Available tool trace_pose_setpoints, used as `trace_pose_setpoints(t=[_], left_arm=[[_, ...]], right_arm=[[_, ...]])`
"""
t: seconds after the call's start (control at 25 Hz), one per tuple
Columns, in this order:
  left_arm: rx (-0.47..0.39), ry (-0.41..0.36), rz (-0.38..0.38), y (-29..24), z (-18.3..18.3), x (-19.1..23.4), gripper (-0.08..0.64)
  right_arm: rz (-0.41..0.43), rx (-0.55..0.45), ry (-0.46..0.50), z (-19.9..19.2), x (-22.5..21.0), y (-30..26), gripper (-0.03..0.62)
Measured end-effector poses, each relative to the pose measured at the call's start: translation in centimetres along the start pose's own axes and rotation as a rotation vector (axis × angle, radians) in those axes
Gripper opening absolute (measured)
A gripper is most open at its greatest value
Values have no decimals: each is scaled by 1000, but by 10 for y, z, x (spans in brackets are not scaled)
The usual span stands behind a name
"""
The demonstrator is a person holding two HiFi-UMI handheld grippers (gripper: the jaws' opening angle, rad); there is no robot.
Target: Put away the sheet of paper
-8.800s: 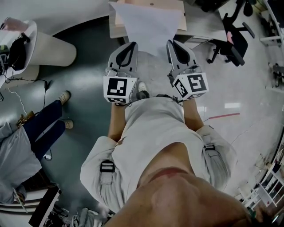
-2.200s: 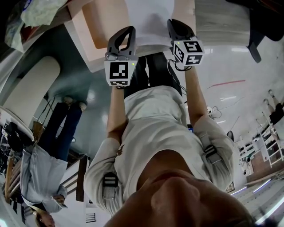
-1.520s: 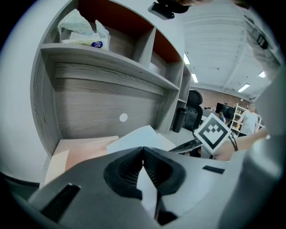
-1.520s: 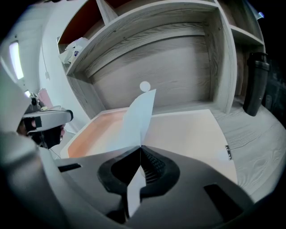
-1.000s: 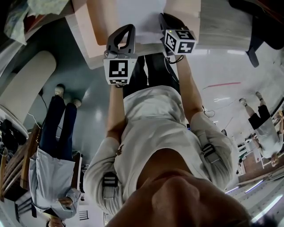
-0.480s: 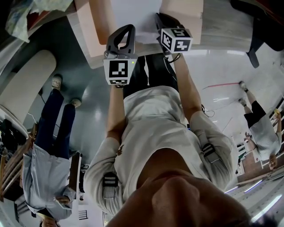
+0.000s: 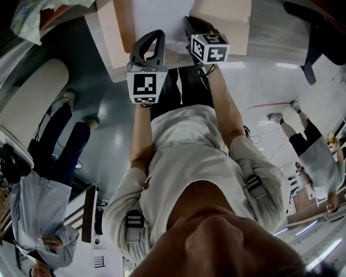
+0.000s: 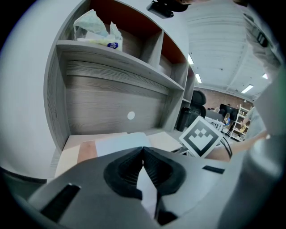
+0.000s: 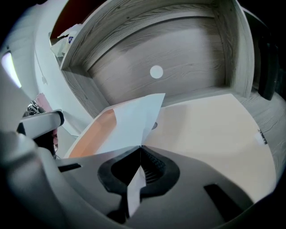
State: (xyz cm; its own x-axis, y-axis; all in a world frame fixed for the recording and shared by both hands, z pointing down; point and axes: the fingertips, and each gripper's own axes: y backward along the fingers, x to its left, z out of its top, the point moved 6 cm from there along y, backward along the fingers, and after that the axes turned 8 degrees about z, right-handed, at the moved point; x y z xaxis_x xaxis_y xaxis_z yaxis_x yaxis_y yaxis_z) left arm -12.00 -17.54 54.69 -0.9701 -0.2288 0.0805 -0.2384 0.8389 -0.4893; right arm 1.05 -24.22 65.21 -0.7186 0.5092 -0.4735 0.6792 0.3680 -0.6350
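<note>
A white sheet of paper (image 7: 162, 15) hangs between both grippers over a pale peach desk top (image 7: 224, 21). My left gripper (image 7: 153, 39) is shut on the sheet's near edge, and the paper (image 8: 118, 145) runs forward from its pinched jaws (image 8: 143, 150). My right gripper (image 7: 190, 24) is shut on the same edge further right, where the paper (image 9: 129, 123) bows upward ahead of its closed tips (image 9: 141, 149). The right gripper's marker cube (image 8: 201, 136) shows in the left gripper view. The sheet's far end is cut off at the top of the head view.
The desk top (image 9: 214, 129) sits in a grey wood alcove whose back wall has a round white cap (image 9: 156, 72). A shelf above holds a plastic bag (image 8: 96, 29). People stand at left (image 7: 48, 162) and right (image 7: 313, 157). An office chair (image 7: 319, 27) is at the right.
My right gripper has shifted left, closer to the left gripper, still pinching the paper. The left gripper has stayed put. The bystanders have walked on.
</note>
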Motion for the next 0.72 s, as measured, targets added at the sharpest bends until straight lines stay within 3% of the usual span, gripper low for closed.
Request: trace_pose_setpoints(t=[0.28,0.72], left_arm=[[2,2,7,3,-2,4,21],[6,8,14,6,-6,9,21]], right_arm=[[16,30,50,-1,11,-11,21],[28,59,54,-1,23,-31,21]])
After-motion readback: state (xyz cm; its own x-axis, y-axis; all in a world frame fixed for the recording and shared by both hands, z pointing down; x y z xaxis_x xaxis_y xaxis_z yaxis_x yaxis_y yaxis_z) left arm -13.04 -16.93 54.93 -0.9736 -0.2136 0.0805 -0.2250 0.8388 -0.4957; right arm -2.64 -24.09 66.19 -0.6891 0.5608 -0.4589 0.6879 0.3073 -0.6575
